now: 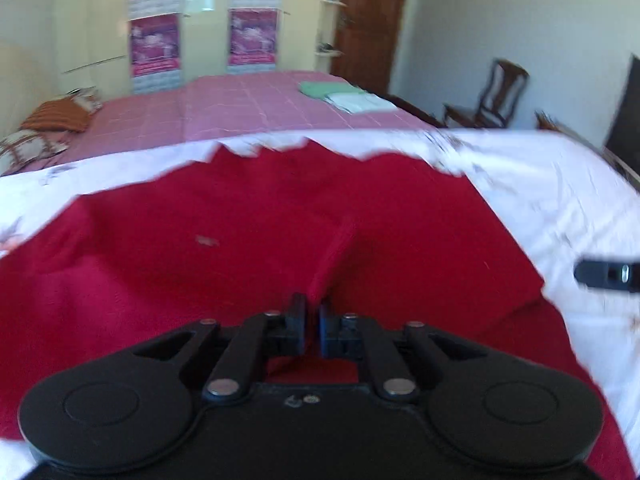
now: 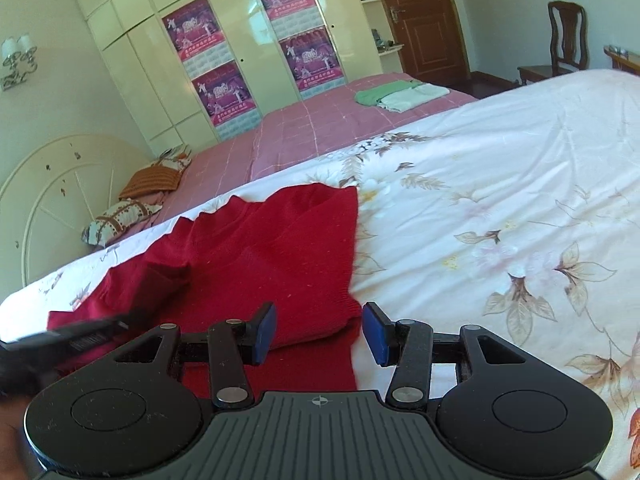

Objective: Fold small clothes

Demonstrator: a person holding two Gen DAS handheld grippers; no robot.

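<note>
Red sweater [image 2: 256, 256] spread flat on the flowery white bedcover [image 2: 500, 184], near its far edge, left gripper [image 1: 313, 322] jaws narrow, a ridge of red cloth between them, right gripper [image 2: 319, 330] jaws wide over the sweater's corner, holding nothing

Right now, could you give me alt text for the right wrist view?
An open right gripper hovers over the near corner of a red sweater lying on a floral bedspread. Behind lie a pink bed and cream wardrobes.
</note>
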